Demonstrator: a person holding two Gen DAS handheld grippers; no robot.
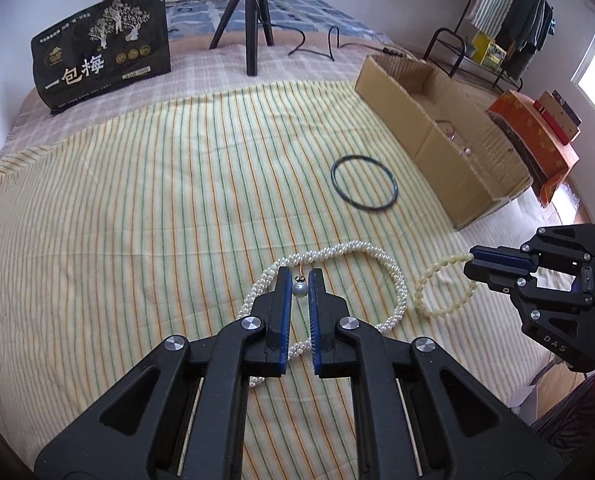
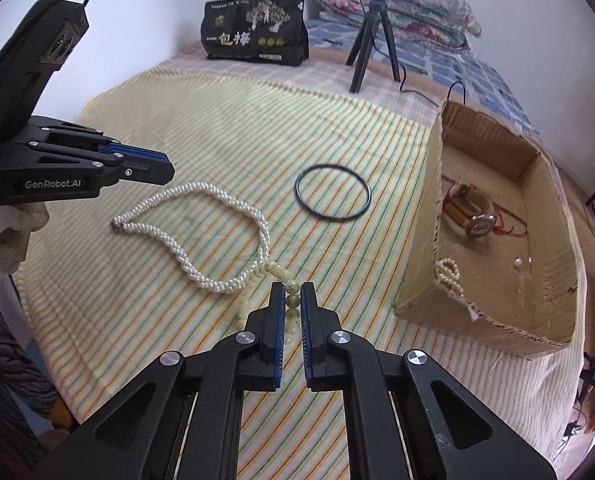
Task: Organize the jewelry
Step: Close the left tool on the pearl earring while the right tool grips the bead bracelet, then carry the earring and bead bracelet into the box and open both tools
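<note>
Tongs in your left hand [image 1: 299,276] pinch one pearl earring [image 1: 299,289] above the bed's one pearl necklace [image 2: 201,232], right tongs [image 2: 292,292] clamp one cream bead bracelet [image 1: 437,284], while one dark bangle [image 2: 332,193] lies toward the far edge beside one cardboard box [image 2: 433,216].

Bangle [image 1: 364,183] between necklace [image 1: 329,280], box [image 1: 443,128]

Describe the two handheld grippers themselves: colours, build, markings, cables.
Both are matte black plastic with angular cut-out links, silver round pivot bolts and blue ribbed pads lining the fingers. The left gripper reads "GenRobot.AI" in white on its side and carries a black braided cable looping from its top module. The right gripper shows "DAS" lettering.
</note>
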